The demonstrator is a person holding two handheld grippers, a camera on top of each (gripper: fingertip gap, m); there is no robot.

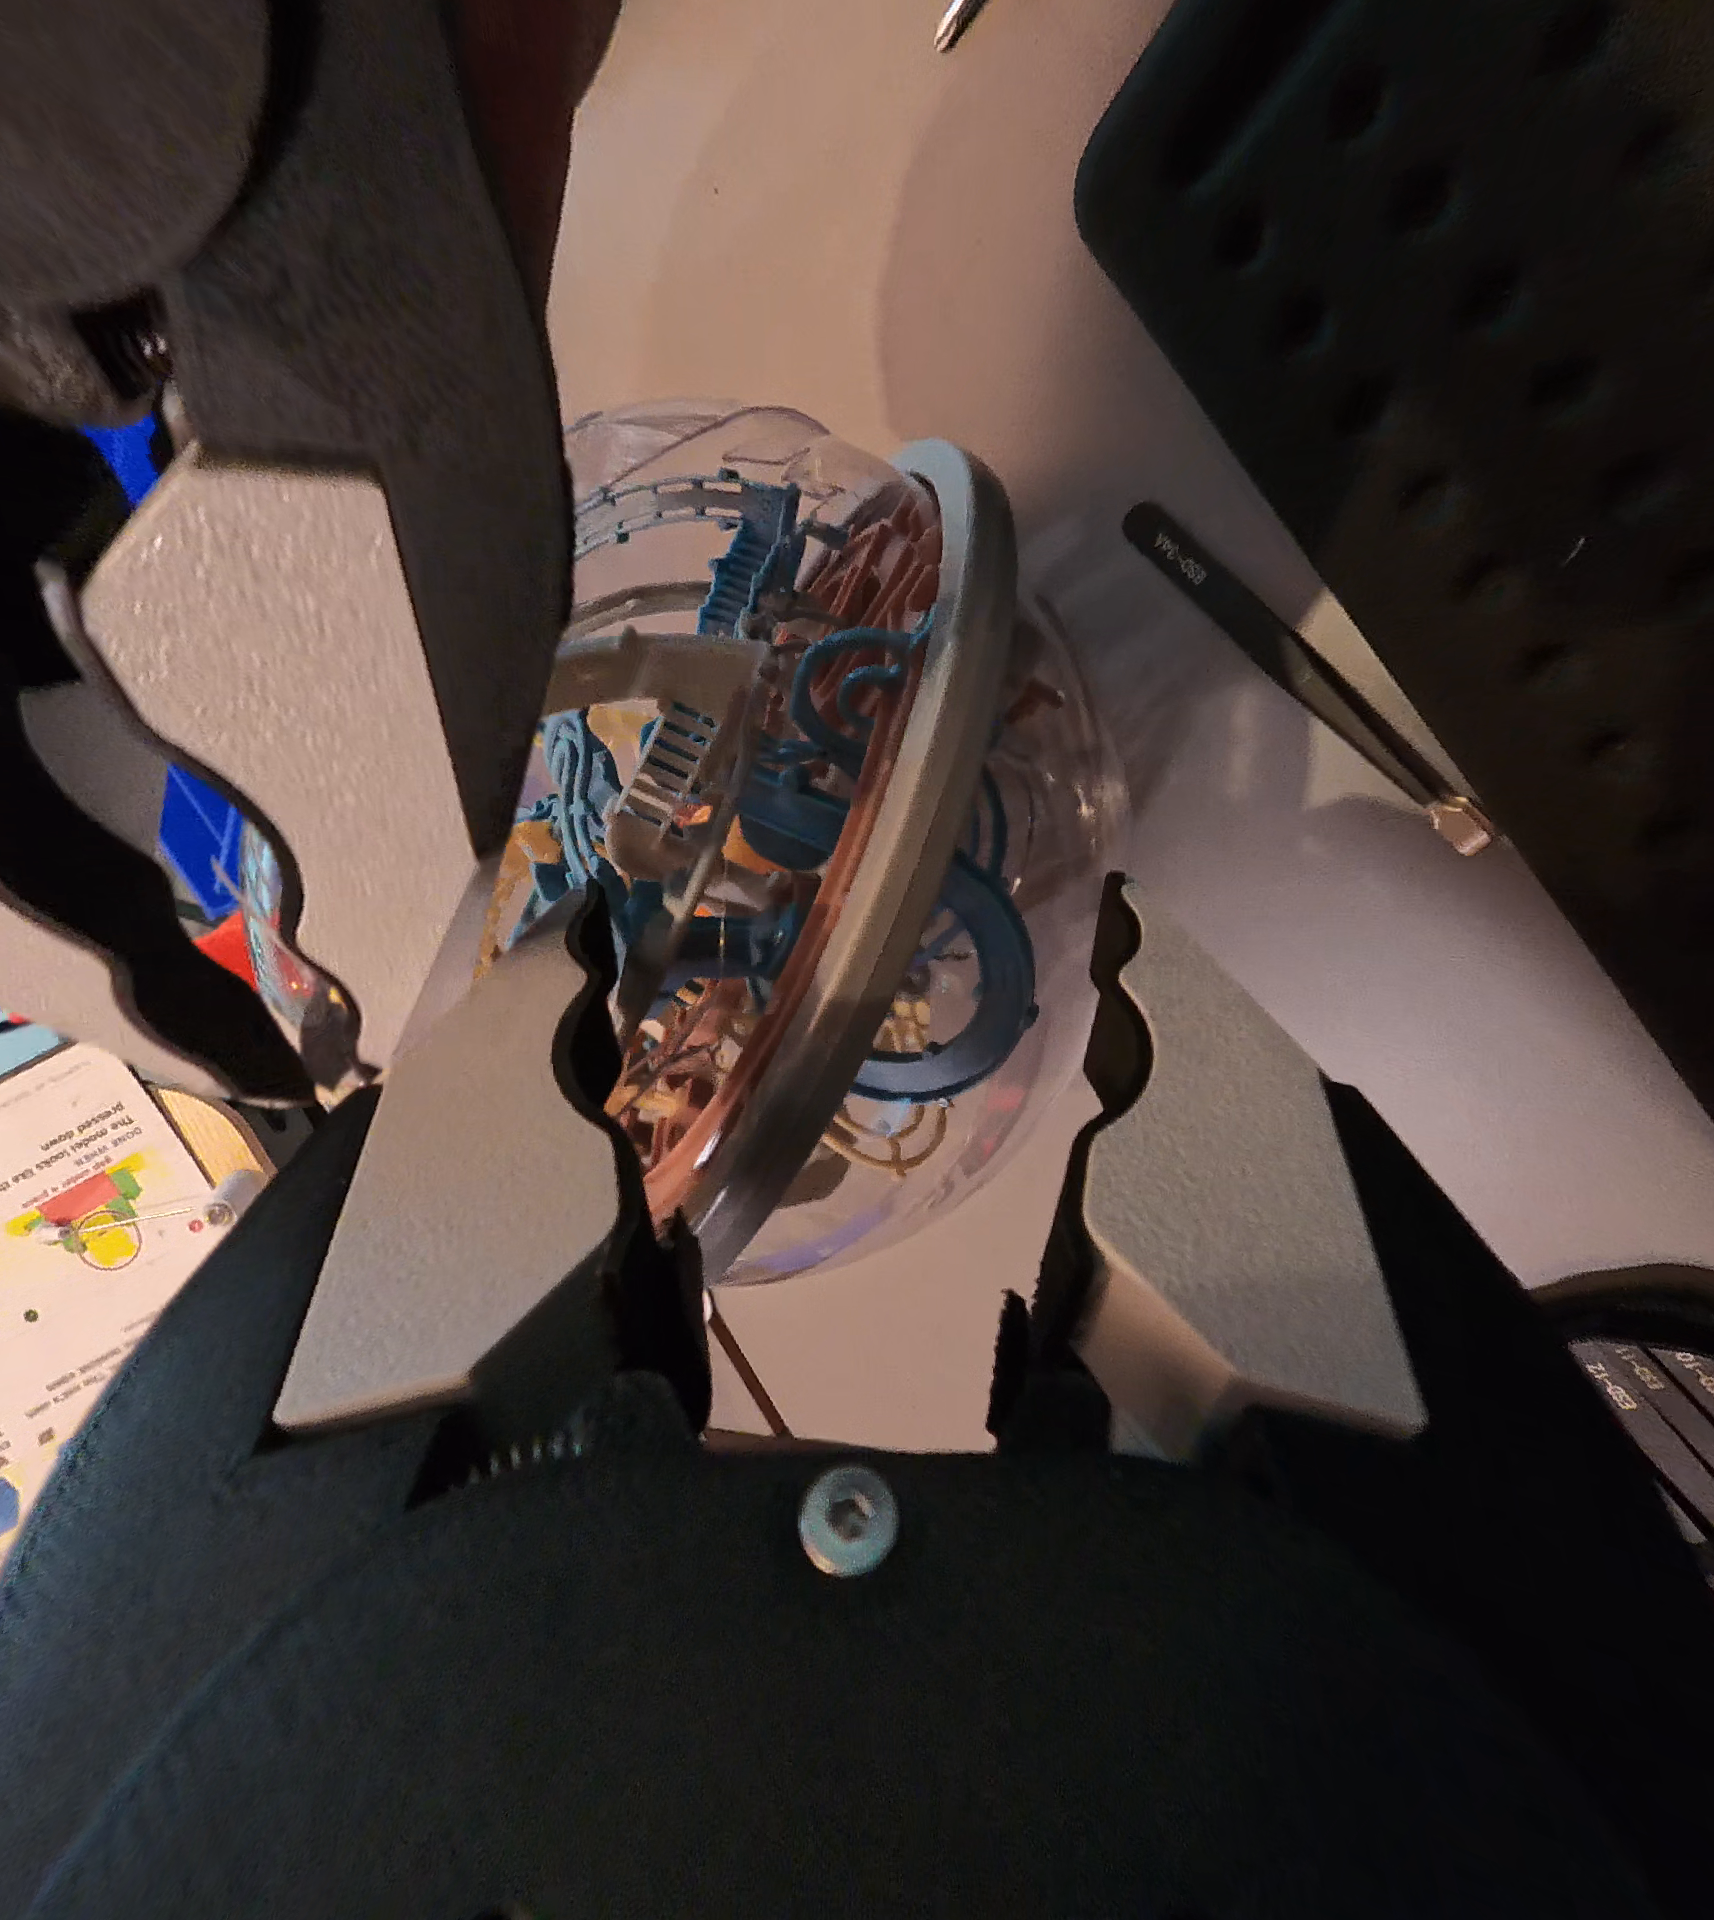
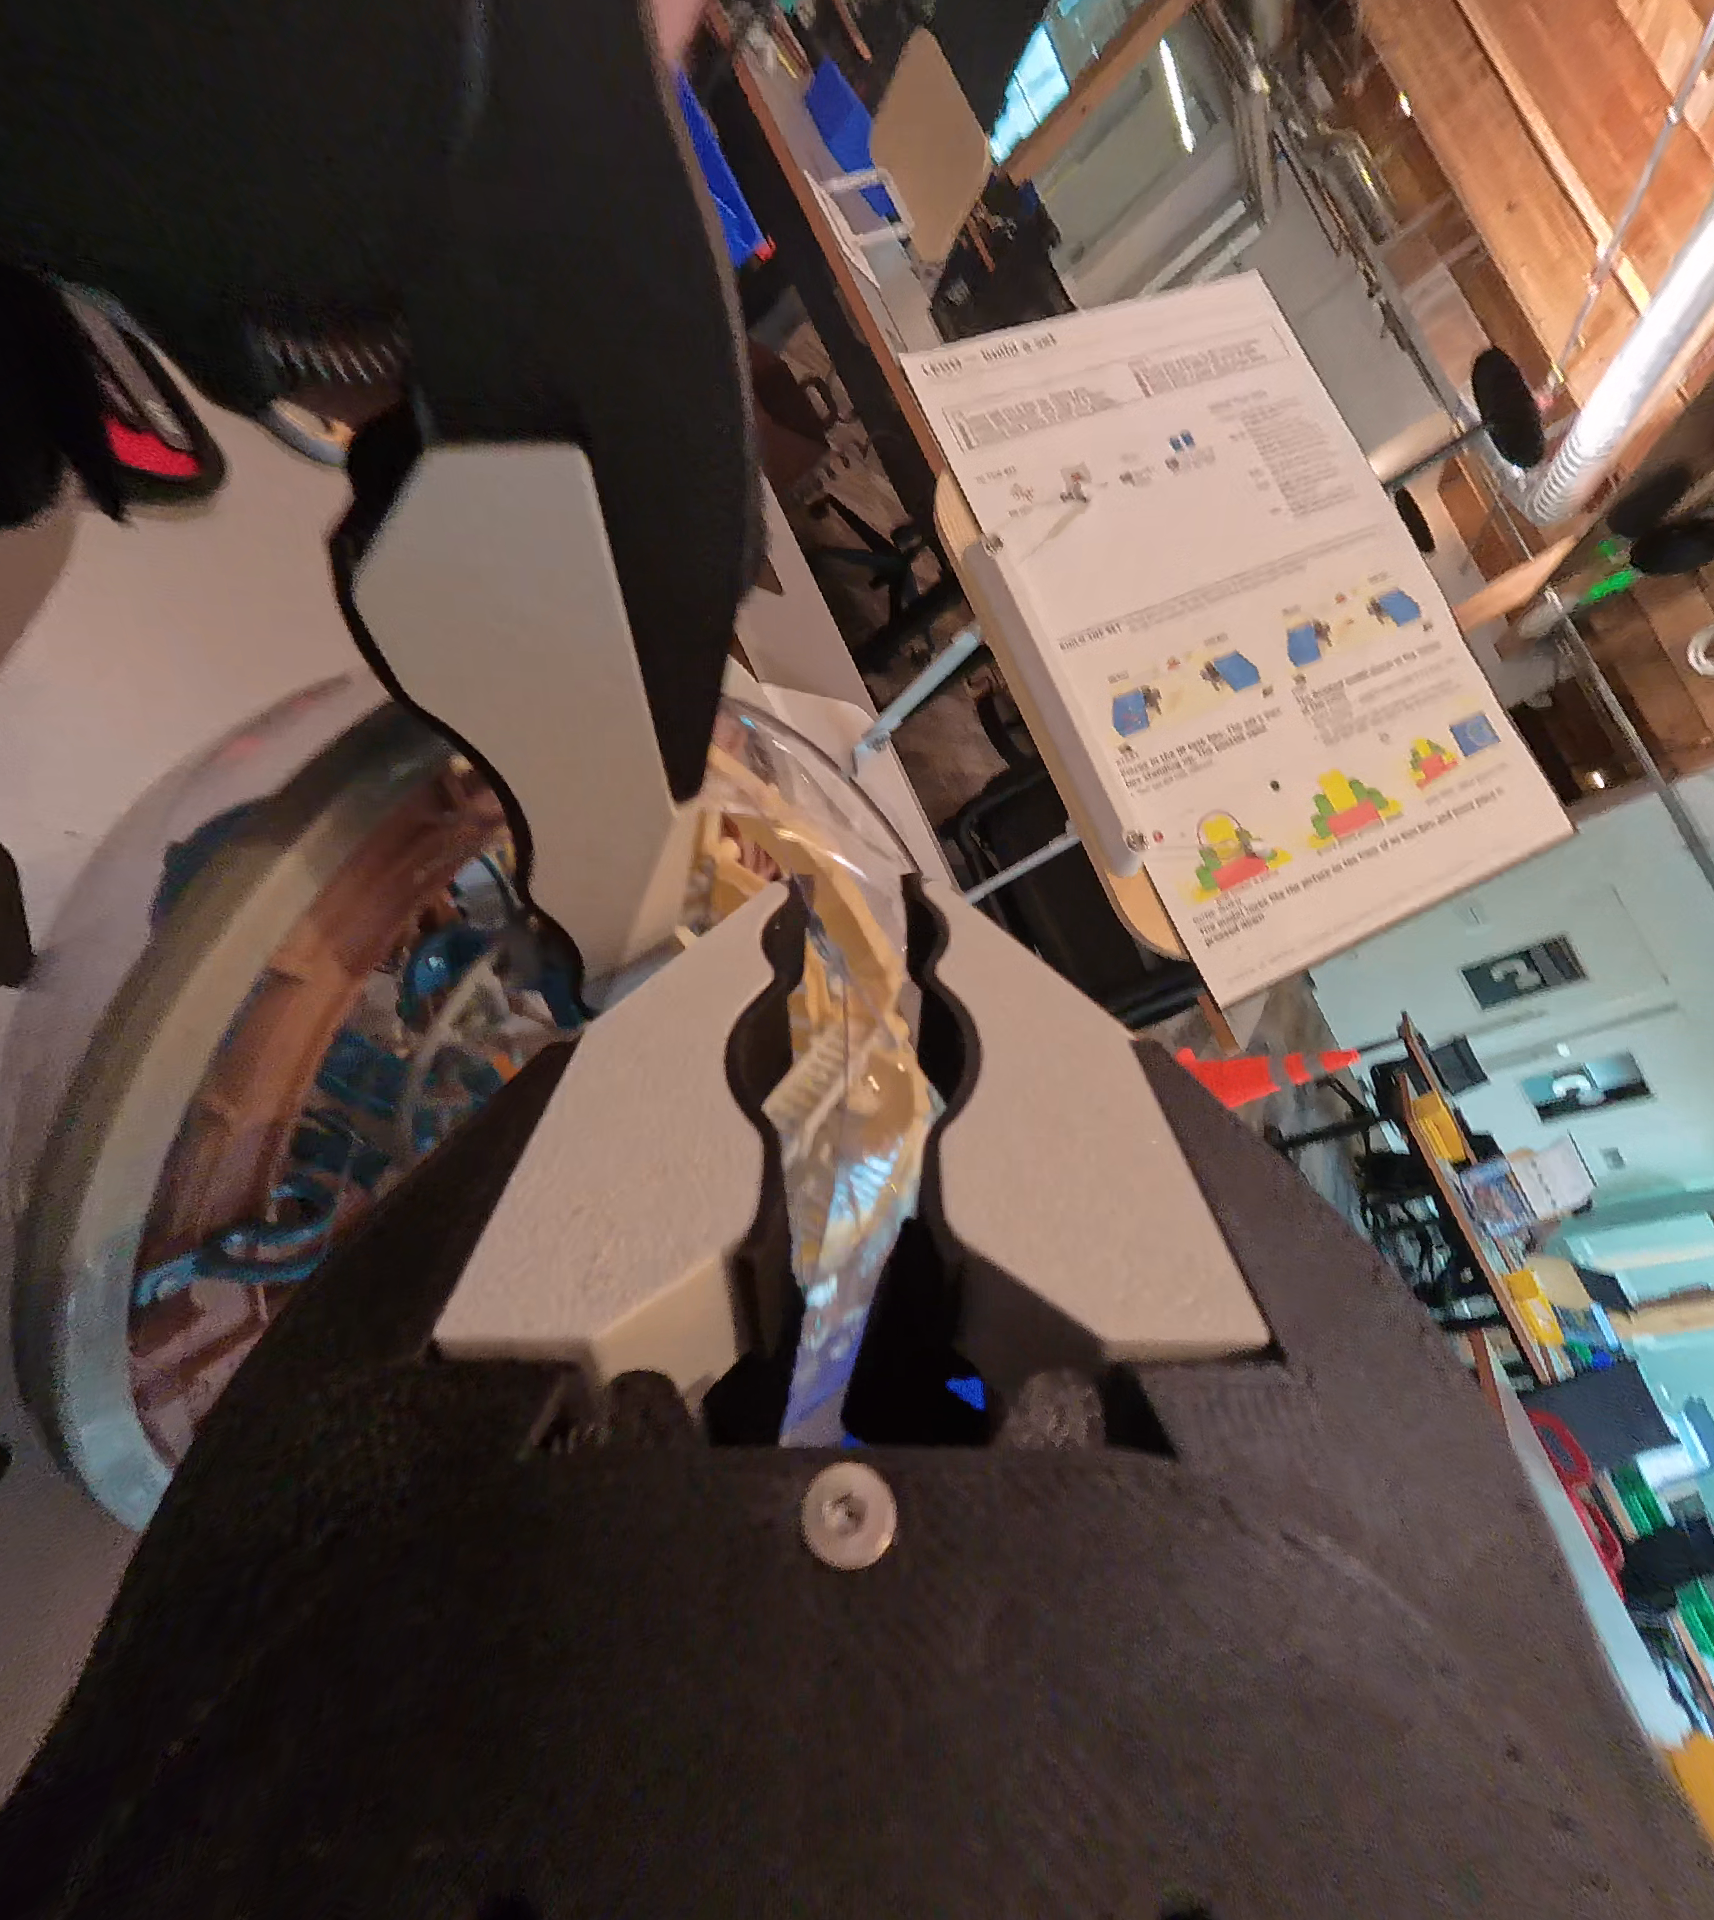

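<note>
Left hand-held gripper [image 1: 853,935] is spreading wide around the clear maze ball [image 1: 791,831], which is lying mid-tabletop [image 1: 832,260] beside black tweezers [image 1: 1300,665]. Right hand-held gripper [image 2: 848,914] is pinching the ball's clear shell narrowly.

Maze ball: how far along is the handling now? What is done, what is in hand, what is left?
Done: both grippers are at the maze ball. In hand: the left gripper stands open astride it; the right gripper has its fingers close together at the clear shell, grip uncertain. Left: the black tweezers lie untouched on the white table; whether the ball is lifted cannot be told.
</note>
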